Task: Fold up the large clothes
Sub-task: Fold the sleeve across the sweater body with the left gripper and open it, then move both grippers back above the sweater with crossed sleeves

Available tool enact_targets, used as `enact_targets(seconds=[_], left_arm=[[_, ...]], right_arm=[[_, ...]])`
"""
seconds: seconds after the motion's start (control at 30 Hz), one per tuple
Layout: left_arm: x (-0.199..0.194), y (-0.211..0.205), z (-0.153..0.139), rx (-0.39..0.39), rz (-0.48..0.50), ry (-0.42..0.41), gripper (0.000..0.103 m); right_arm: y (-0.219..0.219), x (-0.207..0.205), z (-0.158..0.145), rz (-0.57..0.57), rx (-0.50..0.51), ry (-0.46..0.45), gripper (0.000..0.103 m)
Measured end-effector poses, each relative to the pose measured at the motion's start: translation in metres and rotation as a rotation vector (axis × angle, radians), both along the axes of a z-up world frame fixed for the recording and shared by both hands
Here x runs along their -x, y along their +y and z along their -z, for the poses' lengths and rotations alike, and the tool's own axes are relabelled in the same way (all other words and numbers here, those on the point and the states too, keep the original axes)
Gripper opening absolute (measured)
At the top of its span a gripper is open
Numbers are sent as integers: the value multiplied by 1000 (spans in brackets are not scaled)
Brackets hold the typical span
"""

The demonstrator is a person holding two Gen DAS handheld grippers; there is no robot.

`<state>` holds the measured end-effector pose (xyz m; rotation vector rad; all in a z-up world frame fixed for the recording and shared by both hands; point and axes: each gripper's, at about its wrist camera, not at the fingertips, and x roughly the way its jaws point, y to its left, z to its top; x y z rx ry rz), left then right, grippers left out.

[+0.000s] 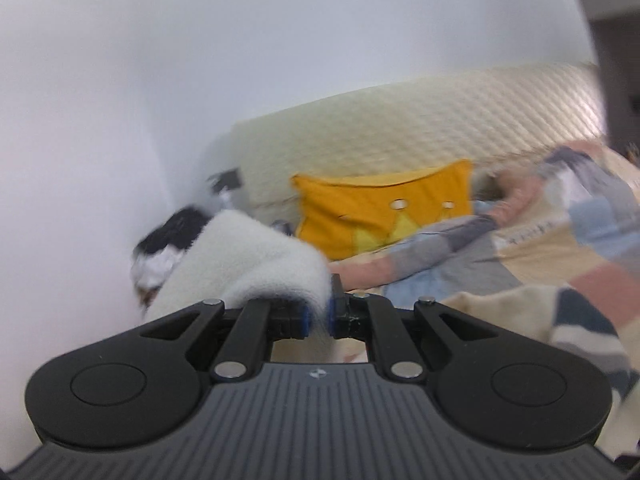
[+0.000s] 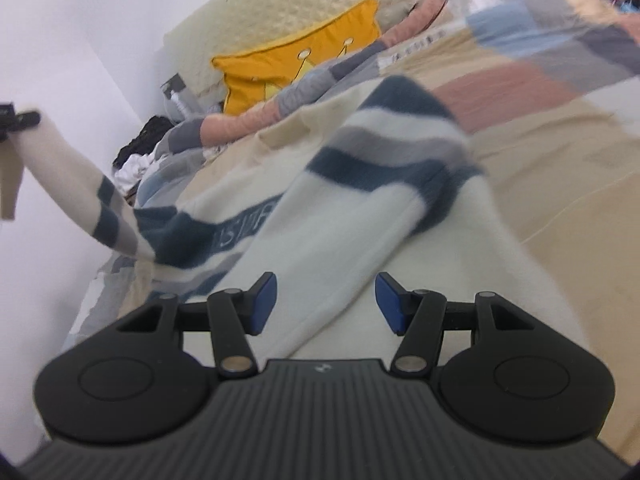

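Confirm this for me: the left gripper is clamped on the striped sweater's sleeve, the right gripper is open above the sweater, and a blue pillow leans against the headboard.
One thing is wrong: the pillow is yellow, not blue, as the right wrist view shows. The rest holds: the left gripper is clamped on the sweater's sleeve, the right gripper stands with open jaws above the sweater, and the pillow leans against the headboard.
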<state>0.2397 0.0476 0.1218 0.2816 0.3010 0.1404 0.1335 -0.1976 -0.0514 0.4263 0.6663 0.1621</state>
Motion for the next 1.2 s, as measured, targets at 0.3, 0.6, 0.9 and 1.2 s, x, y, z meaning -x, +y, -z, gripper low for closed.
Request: enact_targets(seconds=[0.3,0.6,0.9,1.2], left_arm=[[21,-113,76,45,214,123,10],[33,-180,203,130,279,299,10],[34,-172,229,261,249,421,21],[84,-117,183,363,278,408,52]], right_arm=[[-27,-3,-13,87,15,-46,58],[-77,-7,-12,188,-131,-34,58],[-93,-15,-3,200,-199,-2,58],[-75,-11,-4,138,-154,-4,58]])
